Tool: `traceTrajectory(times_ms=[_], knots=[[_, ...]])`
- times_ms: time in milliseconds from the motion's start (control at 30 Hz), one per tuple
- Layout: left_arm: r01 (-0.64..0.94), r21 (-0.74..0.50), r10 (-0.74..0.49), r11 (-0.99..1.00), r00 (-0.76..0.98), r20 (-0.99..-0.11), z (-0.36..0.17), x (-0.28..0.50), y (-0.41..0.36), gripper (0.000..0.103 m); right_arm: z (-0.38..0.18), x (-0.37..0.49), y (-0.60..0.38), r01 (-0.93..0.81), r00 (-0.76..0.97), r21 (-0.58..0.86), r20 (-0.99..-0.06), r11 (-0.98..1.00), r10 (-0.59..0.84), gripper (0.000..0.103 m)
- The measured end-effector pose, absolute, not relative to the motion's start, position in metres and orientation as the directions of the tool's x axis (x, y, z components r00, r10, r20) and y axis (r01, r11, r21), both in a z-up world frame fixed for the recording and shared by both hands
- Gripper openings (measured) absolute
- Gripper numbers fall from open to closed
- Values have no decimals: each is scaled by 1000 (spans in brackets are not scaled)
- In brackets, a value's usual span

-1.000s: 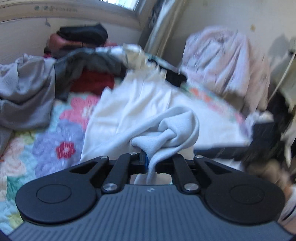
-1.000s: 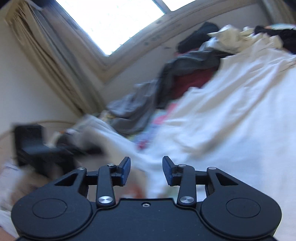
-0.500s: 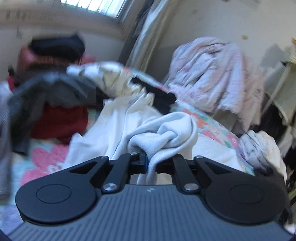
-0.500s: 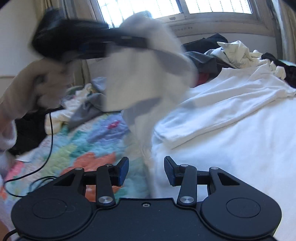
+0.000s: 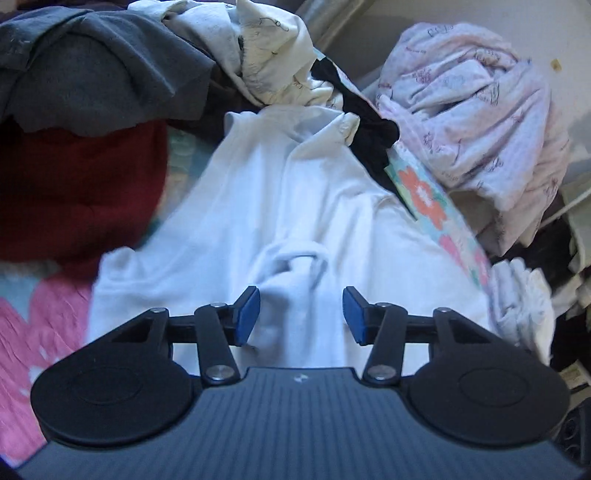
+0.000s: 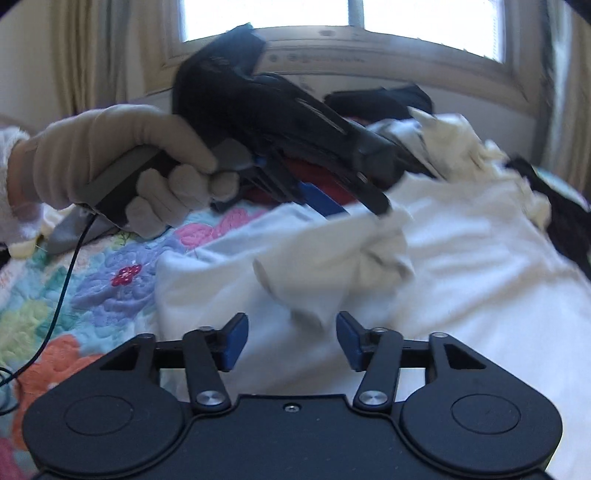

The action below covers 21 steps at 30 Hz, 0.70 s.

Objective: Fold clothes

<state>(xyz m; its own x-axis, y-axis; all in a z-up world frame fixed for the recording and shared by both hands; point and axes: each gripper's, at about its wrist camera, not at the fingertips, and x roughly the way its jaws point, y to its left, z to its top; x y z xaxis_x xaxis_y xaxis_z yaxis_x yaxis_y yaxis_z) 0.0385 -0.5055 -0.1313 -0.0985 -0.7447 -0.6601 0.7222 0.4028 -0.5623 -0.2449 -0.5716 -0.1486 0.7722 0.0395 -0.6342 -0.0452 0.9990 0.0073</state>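
A white long-sleeved garment lies spread on the floral quilt. Its bunched sleeve end rests on the body of the garment, just beyond my left gripper, which is open with nothing between its fingers. In the right wrist view the same bunched sleeve lies crumpled on the white garment, under the tip of the left gripper tool held by a gloved hand. My right gripper hovers open over the white cloth, holding nothing.
A pile of unfolded clothes lines the back: grey, dark red, cream, black. A pink-white bundle sits at right. The floral quilt shows at left, with a black cable across it. A window is behind.
My left gripper has lowered and opened, letting go of the white sleeve, which now lies on the garment. The right gripper stayed open and now looks straight at the garment.
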Motion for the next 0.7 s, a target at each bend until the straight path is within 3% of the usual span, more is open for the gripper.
traceTrajectory(times_ms=[100,133,167,267,367,600,700], knots=[[800,-459,-728,386,-41,-684,-126,34,-501,50,-160,-216,-570,-64,751,-54,-660,996,12,58],[827,-420,-729,374,-17,-684,-122,31,-497,50,-163,-209,-573,-65,748,-66,-663,996,5,43],[854,-374,-729,363,10,-684,-119,28,-494,50,-163,-205,-578,-68,751,-74,-661,995,2,9],[928,-201,-727,315,99,-680,-106,19,-488,50,-148,-208,-602,-41,801,-57,-599,998,-1,10],[959,-130,-747,250,106,-657,-99,13,-487,54,-124,-208,-638,44,847,-44,-528,998,-61,10],[976,-114,-741,187,64,-668,-106,2,-504,58,-94,-181,-716,211,871,31,-459,977,-174,10],[981,-100,-734,165,54,-677,-111,-1,-510,58,-97,-173,-743,274,853,81,-480,958,-203,11]])
